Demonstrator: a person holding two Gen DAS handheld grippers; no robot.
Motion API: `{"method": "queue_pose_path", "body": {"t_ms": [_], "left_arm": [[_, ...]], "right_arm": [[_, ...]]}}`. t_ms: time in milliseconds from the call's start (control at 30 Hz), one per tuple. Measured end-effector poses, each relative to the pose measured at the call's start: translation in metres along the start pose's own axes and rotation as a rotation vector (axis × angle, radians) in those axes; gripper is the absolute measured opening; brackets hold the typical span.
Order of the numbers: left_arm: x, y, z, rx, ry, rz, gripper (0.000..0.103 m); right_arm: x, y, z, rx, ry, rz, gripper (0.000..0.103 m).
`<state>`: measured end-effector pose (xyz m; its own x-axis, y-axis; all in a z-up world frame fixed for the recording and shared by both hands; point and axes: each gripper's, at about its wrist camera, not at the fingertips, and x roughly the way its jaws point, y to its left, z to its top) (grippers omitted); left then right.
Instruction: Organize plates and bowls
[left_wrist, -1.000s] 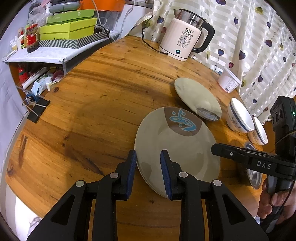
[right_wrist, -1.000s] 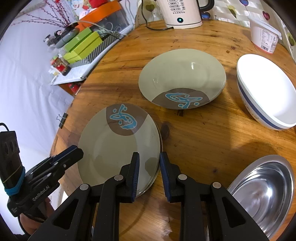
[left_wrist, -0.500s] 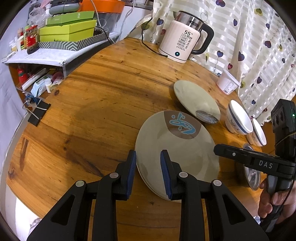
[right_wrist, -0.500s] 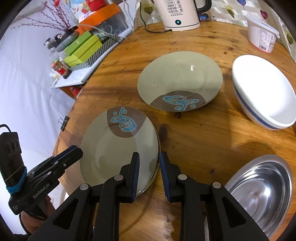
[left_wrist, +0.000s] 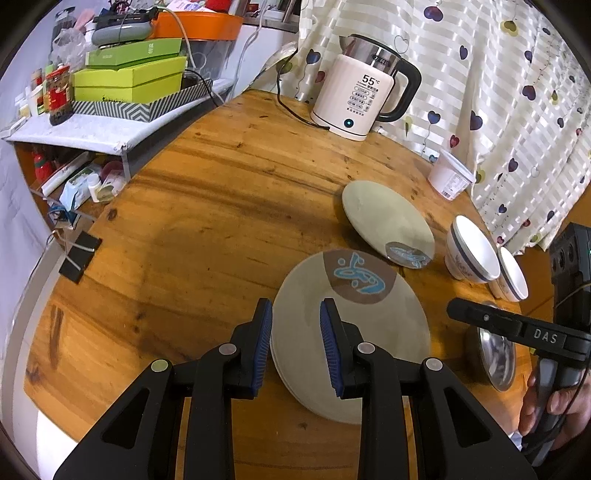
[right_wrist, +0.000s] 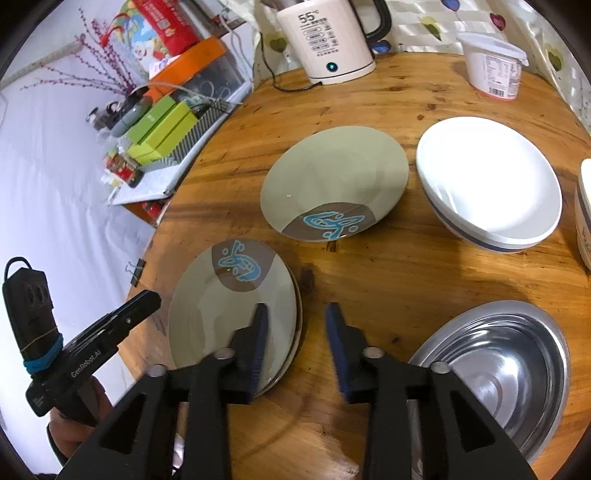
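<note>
We hold the left gripper (left_wrist: 295, 343) with its blue pads apart, straddling the near-left rim of the green plate stack (left_wrist: 351, 332), and nothing is clamped between them. The right gripper (right_wrist: 295, 343) also stands open, its left pad over the right edge of that stack (right_wrist: 236, 314) and its right pad over bare wood. Coming at the stack from opposite sides like this suggests we are either squaring it up or letting it go; in the right wrist view a second rim shows under the top plate, though we cannot tell how many plates lie there.

Just beyond the stack sits a lone green plate (right_wrist: 332, 184) with the same blue motif, apart from the stack and flat on the wooden table (left_wrist: 207, 206). We judge it belongs on the stack next. To its right stands a white bowl (right_wrist: 491, 184), with another white bowl (left_wrist: 511, 273) beside it. A steel bowl (right_wrist: 498, 373) lies near the right gripper's own side. The kettle (left_wrist: 362, 99) and a plastic tub (right_wrist: 493, 64) stay at the far edge, out of the working area.
</note>
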<state>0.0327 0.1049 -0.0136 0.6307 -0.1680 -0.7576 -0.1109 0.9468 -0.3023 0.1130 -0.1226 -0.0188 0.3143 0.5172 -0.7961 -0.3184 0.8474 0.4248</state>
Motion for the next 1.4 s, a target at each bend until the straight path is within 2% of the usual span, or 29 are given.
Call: {"method": "queue_pose_path", "body": {"t_ms": [167,533,967,1400], "left_arm": [[0.004,-0.004,0.008,0.023,0.002,-0.002,0.028],[0.017,-0.017,0.025,0.07,0.02,-0.024,0.028],[0.035,-0.028,0.052,0.121,0.055,-0.073,0.028],[0.068,-0.041,0.081,0.184,0.106,-0.113,0.028]], "right_arm": [[0.0,-0.001,0.001,0.014,-0.004,0.018,0.038],[0.0,-0.005,0.009,0.035,-0.021,-0.02,0.038],[0.005,-0.011,0.02,0.088,-0.026,-0.026,0.038],[0.017,-0.019,0.031,0.143,-0.029,-0.038,0.038]]}}
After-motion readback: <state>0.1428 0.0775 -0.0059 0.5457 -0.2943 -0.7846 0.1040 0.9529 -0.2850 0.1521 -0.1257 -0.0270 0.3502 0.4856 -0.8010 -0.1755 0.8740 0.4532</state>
